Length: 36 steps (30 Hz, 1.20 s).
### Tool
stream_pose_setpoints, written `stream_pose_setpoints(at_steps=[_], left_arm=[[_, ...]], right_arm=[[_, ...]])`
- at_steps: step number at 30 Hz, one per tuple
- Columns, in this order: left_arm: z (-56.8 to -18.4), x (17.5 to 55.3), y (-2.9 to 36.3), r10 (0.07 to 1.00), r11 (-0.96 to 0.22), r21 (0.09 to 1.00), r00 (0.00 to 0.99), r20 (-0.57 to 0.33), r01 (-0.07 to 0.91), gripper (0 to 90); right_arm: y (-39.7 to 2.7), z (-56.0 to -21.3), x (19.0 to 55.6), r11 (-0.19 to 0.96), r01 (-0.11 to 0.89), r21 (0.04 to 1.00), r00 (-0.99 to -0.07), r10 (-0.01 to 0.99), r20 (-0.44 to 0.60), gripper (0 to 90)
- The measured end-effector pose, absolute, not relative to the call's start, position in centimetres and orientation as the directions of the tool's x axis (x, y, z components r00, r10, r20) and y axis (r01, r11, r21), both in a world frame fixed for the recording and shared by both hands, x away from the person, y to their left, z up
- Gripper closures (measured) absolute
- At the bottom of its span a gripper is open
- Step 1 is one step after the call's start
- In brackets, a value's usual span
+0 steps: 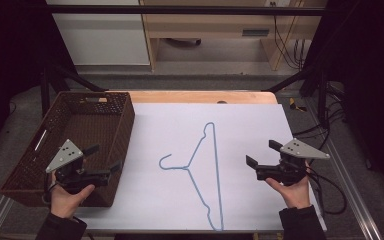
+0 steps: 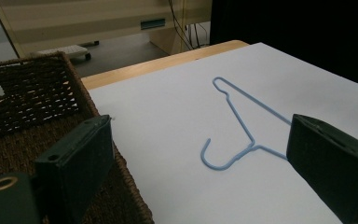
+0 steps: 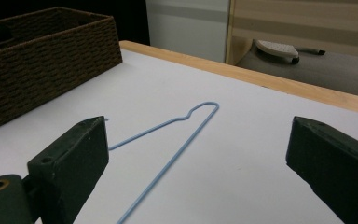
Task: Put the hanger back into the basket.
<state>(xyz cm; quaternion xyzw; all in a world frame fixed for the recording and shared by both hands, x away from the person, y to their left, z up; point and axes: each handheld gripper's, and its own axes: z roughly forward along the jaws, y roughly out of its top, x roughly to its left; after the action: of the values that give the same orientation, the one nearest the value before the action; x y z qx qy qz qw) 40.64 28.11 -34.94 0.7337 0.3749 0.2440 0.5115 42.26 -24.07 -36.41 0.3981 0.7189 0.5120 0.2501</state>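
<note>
A light-blue wire hanger (image 1: 186, 168) lies flat on the white sheet (image 1: 250, 125) that covers the table, hook pointing left. My left gripper (image 1: 105, 158) is held open above the front right corner of the brown wicker basket (image 1: 122, 135), left of the hanger. In the left gripper view its jaws stand wide apart with nothing between them, and the hanger (image 2: 254, 145) lies ahead. My right gripper (image 1: 263, 153) hovers open over the sheet, right of the hanger. In the right gripper view the hanger (image 3: 182, 148) runs ahead between the empty jaws.
The basket (image 2: 37, 93) takes up the table's left side and looks empty. A wooden table edge (image 1: 200, 96) runs along the back. Cables (image 1: 330, 185) trail off the right side. Pale cabinets (image 1: 100, 35) stand on the floor beyond the table.
</note>
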Motion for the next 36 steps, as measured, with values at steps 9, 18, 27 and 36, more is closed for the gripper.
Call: stream_pose_setpoints(at_steps=[9, 18, 27, 36], left_arm=[[-35.1, 40.7, 28.1, 0.801, -0.197, 0.931, 0.599, -0.028, 0.306, 7.0], [-35.0, 40.7, 28.3, 0.802, -0.199, 0.932, 0.597, -0.022, 0.302, 7.1], [-35.1, 40.7, 28.2, 0.802, -0.208, 0.929, 0.597, -0.017, 0.305, 7.0], [-35.1, 40.7, 28.2, 0.801, -0.207, 0.930, 0.598, -0.018, 0.305, 7.1]], right_arm=[[-19.9, -36.5, 42.4, 0.187, 0.347, 0.919, -0.589, 0.806, 0.058, 8.6], [-15.5, -37.8, 43.2, 0.272, 0.374, 0.887, -0.630, 0.776, 0.029, 11.6], [-12.5, -39.6, 43.3, 0.333, 0.419, 0.845, -0.656, 0.755, 0.027, 15.5], [-10.4, -41.9, 43.7, 0.388, 0.455, 0.802, -0.672, 0.740, 0.023, 23.3]])
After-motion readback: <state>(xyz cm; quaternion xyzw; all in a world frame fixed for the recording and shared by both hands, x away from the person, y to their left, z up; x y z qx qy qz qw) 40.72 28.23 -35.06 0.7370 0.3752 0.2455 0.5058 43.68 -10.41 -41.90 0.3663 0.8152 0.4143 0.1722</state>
